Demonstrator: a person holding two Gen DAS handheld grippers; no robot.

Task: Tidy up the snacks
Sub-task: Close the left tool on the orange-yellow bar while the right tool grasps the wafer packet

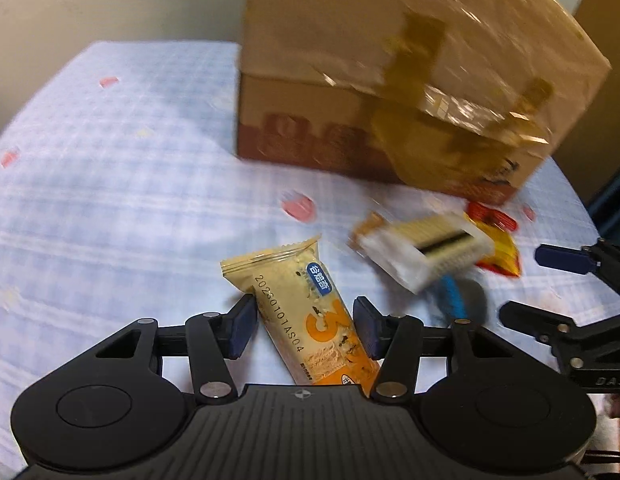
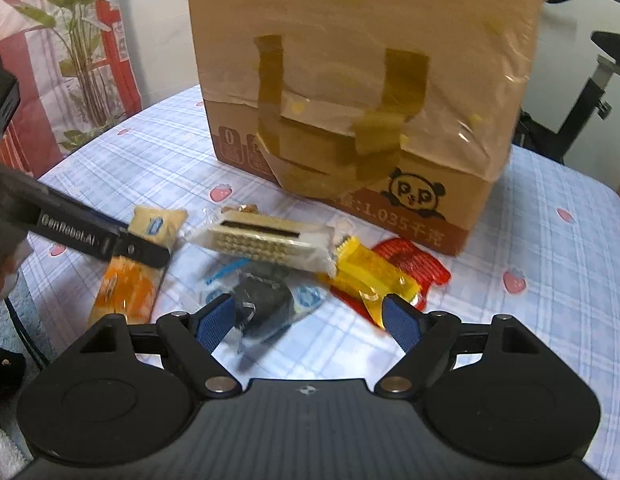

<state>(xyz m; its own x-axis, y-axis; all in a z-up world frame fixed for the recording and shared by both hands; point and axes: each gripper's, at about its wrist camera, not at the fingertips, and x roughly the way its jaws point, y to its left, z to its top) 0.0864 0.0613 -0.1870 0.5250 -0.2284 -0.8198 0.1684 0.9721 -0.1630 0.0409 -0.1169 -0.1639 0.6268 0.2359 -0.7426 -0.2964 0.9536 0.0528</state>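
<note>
Between half-open left tongs (image 1: 306, 326): orange snack bar (image 1: 310, 312); right tongs (image 2: 310, 320) wide, empty.

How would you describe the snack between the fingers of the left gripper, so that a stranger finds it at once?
Start at the big cardboard box on the checked tablecloth. In front of it lies a small heap of snacks; the wanted one lies apart, between the open fingers of the left gripper. It is the long yellow-and-orange packet with a blue label and a printed date code, unlike the pale wafer pack beside it.
</note>
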